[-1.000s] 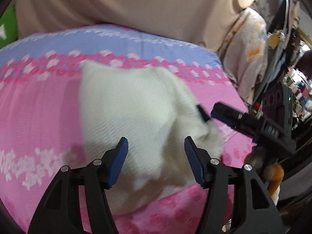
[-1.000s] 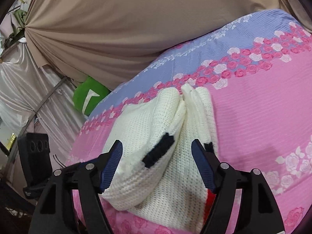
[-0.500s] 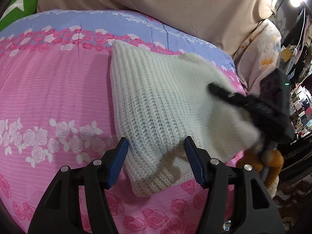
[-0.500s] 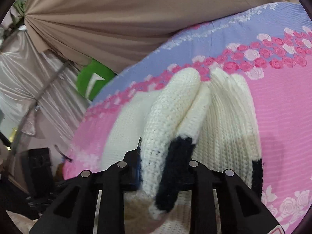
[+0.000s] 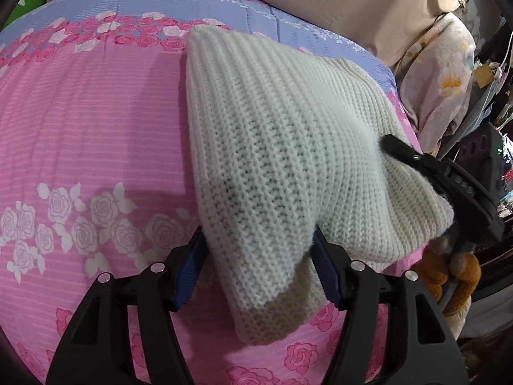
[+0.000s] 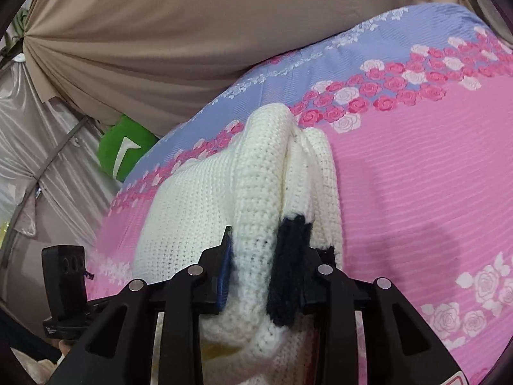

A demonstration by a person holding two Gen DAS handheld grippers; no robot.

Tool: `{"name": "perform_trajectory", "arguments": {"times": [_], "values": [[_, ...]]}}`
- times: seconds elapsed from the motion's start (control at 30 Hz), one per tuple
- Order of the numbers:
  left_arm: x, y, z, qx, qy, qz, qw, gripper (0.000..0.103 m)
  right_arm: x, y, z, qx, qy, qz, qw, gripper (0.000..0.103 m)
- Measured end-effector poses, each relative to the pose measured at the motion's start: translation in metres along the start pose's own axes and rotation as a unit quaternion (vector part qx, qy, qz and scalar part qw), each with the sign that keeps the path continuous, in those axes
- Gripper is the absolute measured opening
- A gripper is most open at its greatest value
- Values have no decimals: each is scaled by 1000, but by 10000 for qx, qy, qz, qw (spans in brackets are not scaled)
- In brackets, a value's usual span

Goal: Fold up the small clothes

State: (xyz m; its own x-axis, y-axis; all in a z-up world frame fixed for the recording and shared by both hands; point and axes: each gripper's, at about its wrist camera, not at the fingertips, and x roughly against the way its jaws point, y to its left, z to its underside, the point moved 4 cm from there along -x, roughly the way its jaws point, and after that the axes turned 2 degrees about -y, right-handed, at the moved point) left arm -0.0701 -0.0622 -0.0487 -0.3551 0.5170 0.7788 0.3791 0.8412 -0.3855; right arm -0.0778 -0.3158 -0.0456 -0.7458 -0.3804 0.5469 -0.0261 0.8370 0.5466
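Both tongs are engaged with one garment. Right tongs (image 6: pixel 266 276) are clamped on a bunched roll of the cream-white chunky-knit sweater (image 5: pixel 288 147), a black knitted trim band (image 6: pixel 290 266) caught against the inner face of one pad; the jaws have just been opening slightly, yet the knit remains pinched between them. Left tongs (image 5: pixel 261 268) stand apart, and have just widened a little. A hanging corner of the sweater lies between the blue pads (image 5: pixel 190 269); whether those pads press on it cannot be told for certain, and they appear merely to flank it.

Location: the sweater is partly folded on the pink and lilac rose-print bed cover (image 5: pixel 80 128), its far edge touching the band of roses near the bed's far edge, its near portion lifted off the cover toward the bed's near edge.

Governing relation: the sweater's long axis runs away from both tongs, near edge to far edge of the bed. The right tongs hold the near end on the side of the bed's right edge; the free corner sits directly ahead of the left tongs, within their gap. The left hand is therefore the nearer to the unsecured corner.

Judgement: the left tongs likely need only close to secure that corner before the near end is carried over. Risk: the bulky knit may slip from a shallow bite.
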Motion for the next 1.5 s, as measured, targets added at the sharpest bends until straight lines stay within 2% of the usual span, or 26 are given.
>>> {"name": "perform_trajectory", "arguments": {"times": [0.07, 0.13, 0.27, 0.43, 0.57, 0.6, 0.63, 0.67, 0.77, 0.83, 0.9, 0.93, 0.97, 1.03, 1.1, 1.2, 1.27, 1.33, 1.4, 1.5], "values": [[4, 0, 0, 4, -43, -17, 10000, 62, 20, 6, 1, 90, -227, 29, 9997, 40], [12, -3, 0, -50, -143, -75, 9999, 61, 40, 10, 6, 196, -364, -20, 9991, 51], [32, -6, -3, -188, -487, -233, 9984, 60, 64, 25, 27, 496, -316, -209, 9980, 63], [36, 1, -8, 75, -598, -131, 9981, 60, 45, 45, 47, 675, -91, -384, 9969, 70], [37, -3, -11, -18, -649, -89, 9979, 60, 25, 41, 51, 797, -53, -91, 9968, 70], [34, -7, -11, -110, -592, -69, 9982, 60, 19, 38, 52, 836, -6, 14, 9965, 63], [30, -11, -9, -221, -499, -118, 9984, 60, 15, 35, 53, 870, 57, 137, 9961, 34], [27, -15, -7, -325, -427, -189, 9984, 60, 13, 31, 53, 857, 191, 178, 9960, 18], [24, -20, 3, -637, -254, -304, 9972, 57, 47, 31, 46, 491, -135, -465, 9976, 12], [21, -16, 10, -710, -73, -359, 9968, 53, 71, 24, 42, 262, -342, -616, 9972, 11], [15, -9, 18, -705, 164, -371, 9967, 48, 68, 9, 50, 193, -173, -287, 9993, 11], [12, -6, 22, -728, 254, -420, 9961, 48, 54, -7, 61, 161, 73, 131, 9998, 10], [10, -4, 25, -729, 293, -413, 9961, 48, 40, -21, 73, 80, 332, 368, 9987, 10], [10, -3, 26, -713, 299, -399, 9962, 48, 35, -30, 84, -38, 364, 243, 9990, 9], [11, -3, 25, -679, 277, -391, 9965, 48, 45, -20, 75, 119, 234, 242, 9994, 12], [23, -7, 21, -725, 139, -366, 9966, 47, 57, -12, 67, 227, 142, 229, 9994, 25], [40, -10, 13, -772, -140, -400, 9961, 46, 67, -8, 57, 297, -34, 279, 9992, 33], [55, -12, 3, -798, -413, -389, 9952, 48, 76, -5, 39, 302, -317, 274, 9987, 53], [63, -20, -12, -885, -692, -356, 9930, 53, 76, -1, 17, 354, -524, 194, 9978, 58], [58, -34, -35, -1027, -908, -565, 9889, 54, 52, 7, -13, 545, -508, 208, 9970, 61]]}}
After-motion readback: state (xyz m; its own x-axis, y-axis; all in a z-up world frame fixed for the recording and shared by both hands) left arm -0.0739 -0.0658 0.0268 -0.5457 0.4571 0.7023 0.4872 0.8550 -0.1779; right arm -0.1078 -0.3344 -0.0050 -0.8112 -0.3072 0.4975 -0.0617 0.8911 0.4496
